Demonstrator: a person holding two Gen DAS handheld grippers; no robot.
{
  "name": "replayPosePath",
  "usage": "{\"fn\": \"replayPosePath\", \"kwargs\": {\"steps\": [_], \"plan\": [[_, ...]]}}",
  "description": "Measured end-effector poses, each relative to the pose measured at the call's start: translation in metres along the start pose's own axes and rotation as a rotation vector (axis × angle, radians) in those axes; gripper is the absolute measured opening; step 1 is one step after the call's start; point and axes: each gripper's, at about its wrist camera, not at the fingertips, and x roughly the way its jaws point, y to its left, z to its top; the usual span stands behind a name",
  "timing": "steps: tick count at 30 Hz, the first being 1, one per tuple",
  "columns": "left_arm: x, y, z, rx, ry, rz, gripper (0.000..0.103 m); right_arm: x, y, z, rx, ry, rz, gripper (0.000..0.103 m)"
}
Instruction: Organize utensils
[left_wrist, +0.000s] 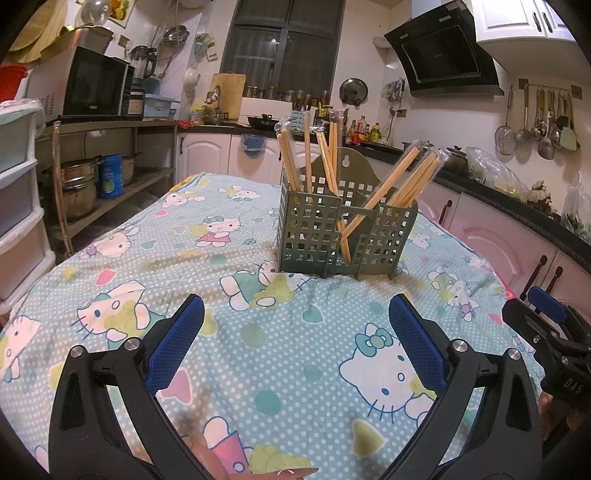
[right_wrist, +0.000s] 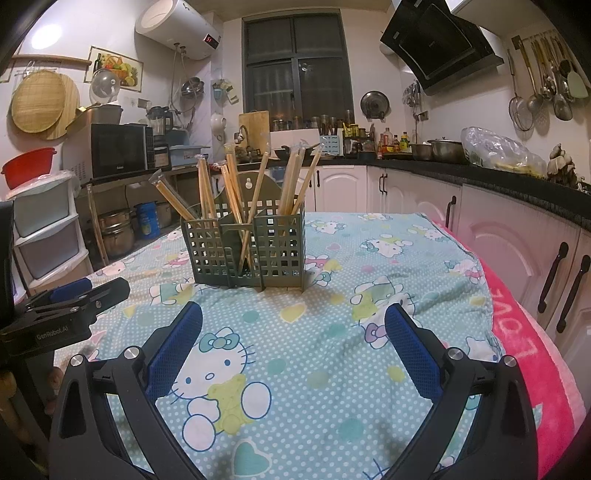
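While both of my grippers hang low over the near end of the table (left_wrist: 110, 258), everything that matters sits ahead of them on the cartoon-cat cloth (right_wrist: 332, 332): the green slotted holder (left_wrist: 314, 236), upright near the middle of the table, well apart from either set of fingers. From the left wrist view it lies forward and a little right of centre; from the right wrist view it lies forward and a little left, so it sits roughly between my two hands and I judge neither arm clearly nearer. Its compartments are already loaded with wrapped chopsticks (left_wrist: 306, 155), their long axes running steeply up out of the holder, tips fanning left and right, and one pair (left_wrist: 369, 210) leans diagonally across the gap between the left and right sections. I see no loose utensil on the cloth in either view, so the sorting looks close to done, or the leaning pair is what needs straightening. My left gripper (left_wrist: 295, 332) has its blue pads spread wide with nothing between them, and my right gripper (right_wrist: 293, 332) is likewise spread and empty. Any reach would have to go forward and upward to the chopstick tops, closing across their shafts.
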Motion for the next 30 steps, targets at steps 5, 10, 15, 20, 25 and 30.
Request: {"fn": "replayPosePath", "kwargs": {"steps": [5, 10, 15, 20, 25, 30], "plan": [[-0.0005, 0.0004, -0.0003, -0.002, 0.002, 0.003, 0.092, -0.0003, 0.0002, 0.0001, 0.000, 0.000, 0.000, 0.096], [-0.0011, 0.0014, -0.0006, -0.004, 0.000, 0.003, 0.092, 0.0002, -0.0005, -0.0003, 0.000, 0.000, 0.001, 0.096], [-0.0010, 0.0018, -0.0003, -0.007, 0.002, 0.004, 0.092, 0.0003, -0.0006, -0.0003, 0.001, 0.000, 0.000, 0.096], [-0.0009, 0.0020, -0.0002, -0.006, 0.002, 0.005, 0.092, 0.0005, -0.0007, -0.0004, 0.000, 0.001, 0.001, 0.096], [-0.0007, 0.0023, -0.0003, -0.007, 0.002, 0.002, 0.092, -0.0006, -0.0005, -0.0005, 0.000, -0.001, 0.000, 0.096], [-0.0007, -0.0004, -0.0008, -0.004, 0.000, -0.002, 0.092, -0.0002, -0.0006, -0.0008, -0.002, 0.000, 0.002, 0.096]]}}
